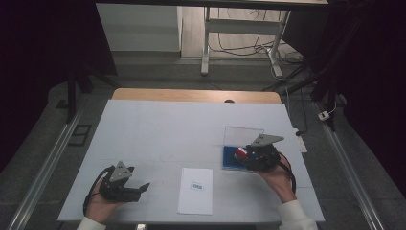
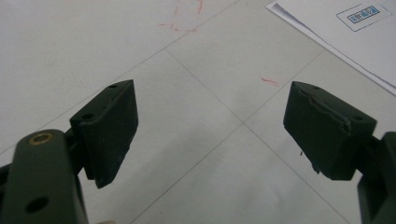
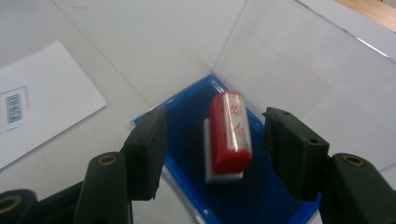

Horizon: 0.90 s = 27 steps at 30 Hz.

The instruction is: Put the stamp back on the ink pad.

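I read this as the inking step: the red stamp [image 3: 229, 135] lies on its side on the blue ink pad [image 3: 187, 121], low and centre in the right gripper view, with the pad's clear lid [image 1: 243, 135] standing open behind it in the high view. My right gripper [image 3: 212, 149] straddles the stamp with its jaws released, a gap showing on both sides, so nothing is clamped. My left gripper [image 2: 210, 130] sits at the lower left of the high view, jaws spread wide over bare white table [image 1: 158, 129], holding nothing.

The next move, as I judge it, is either to close on the stamp again and carry it to the sheet of paper [image 1: 195, 190] at the lower middle of the high view, or to back away and leave it there. A fresh grip would need the jaws square to the stamp's long sides.

Room is fair: the pad sits near the right edge of the table, with the raised lid just behind it, so I would withdraw toward the lower left, where the table lies open up to the paper.
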Available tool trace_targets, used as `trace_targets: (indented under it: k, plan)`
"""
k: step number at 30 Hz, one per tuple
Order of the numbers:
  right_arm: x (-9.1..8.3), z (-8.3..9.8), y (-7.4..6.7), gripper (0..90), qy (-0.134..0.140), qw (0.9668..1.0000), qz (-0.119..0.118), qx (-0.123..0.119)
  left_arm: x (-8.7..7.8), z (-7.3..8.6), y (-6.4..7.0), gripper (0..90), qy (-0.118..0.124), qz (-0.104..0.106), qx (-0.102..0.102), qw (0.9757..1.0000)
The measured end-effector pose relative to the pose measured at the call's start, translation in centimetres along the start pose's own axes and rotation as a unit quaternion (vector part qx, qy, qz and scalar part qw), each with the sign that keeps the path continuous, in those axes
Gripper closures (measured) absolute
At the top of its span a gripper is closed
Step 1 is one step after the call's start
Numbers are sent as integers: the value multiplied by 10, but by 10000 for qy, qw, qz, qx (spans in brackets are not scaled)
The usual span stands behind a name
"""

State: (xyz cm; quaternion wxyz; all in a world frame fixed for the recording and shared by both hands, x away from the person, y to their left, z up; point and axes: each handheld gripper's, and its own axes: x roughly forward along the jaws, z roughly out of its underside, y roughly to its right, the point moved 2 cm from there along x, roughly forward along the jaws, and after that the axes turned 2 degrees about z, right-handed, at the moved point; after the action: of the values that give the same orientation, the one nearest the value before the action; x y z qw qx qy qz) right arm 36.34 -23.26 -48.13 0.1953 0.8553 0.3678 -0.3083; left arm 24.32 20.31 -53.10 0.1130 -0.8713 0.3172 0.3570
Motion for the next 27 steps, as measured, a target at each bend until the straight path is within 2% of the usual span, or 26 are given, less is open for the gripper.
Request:
trace_targets:
  k: [8,11,17,22,27]
  plan:
    - [-23,27,-7,388,247,9997,15,37,-2,0,3,183,24,45,27,10000]
    - [-29,42,-7,381,355,9993,-75,117,-1,0,4,182,21,49,21,10000]
    - [-39,71,-2,383,382,9990,106,209,0,0,4,181,15,58,18,10000]
    - [-44,80,2,383,433,9984,206,305,0,-1,5,181,10,53,21,10000]
    - [-43,82,3,383,345,9989,203,239,1,-1,5,180,14,46,11,10000]
